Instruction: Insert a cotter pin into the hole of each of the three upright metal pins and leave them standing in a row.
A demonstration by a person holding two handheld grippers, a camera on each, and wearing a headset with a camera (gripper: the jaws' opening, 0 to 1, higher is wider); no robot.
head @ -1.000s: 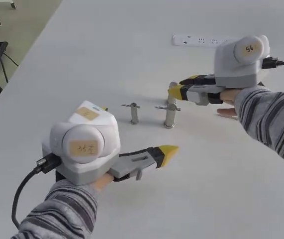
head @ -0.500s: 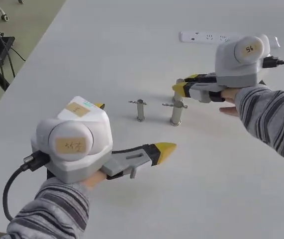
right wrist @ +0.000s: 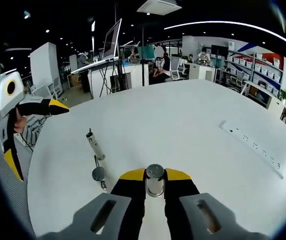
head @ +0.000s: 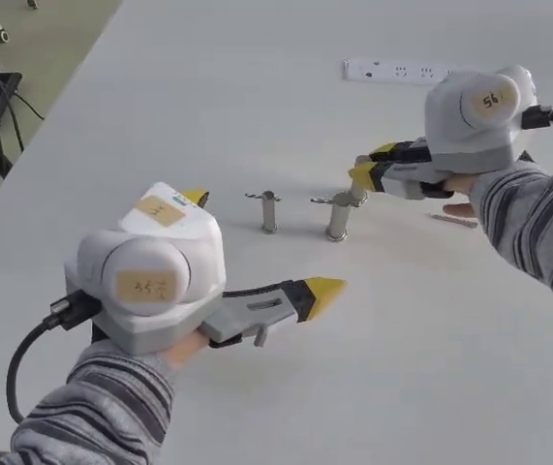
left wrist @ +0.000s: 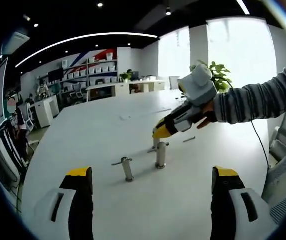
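Note:
Two metal pins stand on the white table, each with a cotter pin through its top: the left one (head: 269, 211) (left wrist: 127, 169) (right wrist: 94, 145) and the middle one (head: 339, 218) (left wrist: 160, 155) (right wrist: 99, 175). The third metal pin (head: 356, 195) (left wrist: 155, 144) (right wrist: 155, 180) stands just behind the middle one. My right gripper (head: 363, 174) (left wrist: 164, 131) (right wrist: 155, 182) is shut on its upper part, and no cotter pin is visible in it. My left gripper (head: 260, 244) (left wrist: 152, 200) hangs open in front of the row, holding nothing.
A white power strip (head: 392, 72) (right wrist: 248, 145) lies at the table's far side. A thin loose pin (head: 453, 220) (left wrist: 189, 139) rests on the table under the right hand. The table edge (head: 58, 116) runs along the left, with floor beyond.
My right gripper has shifted slightly to the right, still shut on the third metal pin. The left gripper stays open in about the same place. The head camera has moved a little.

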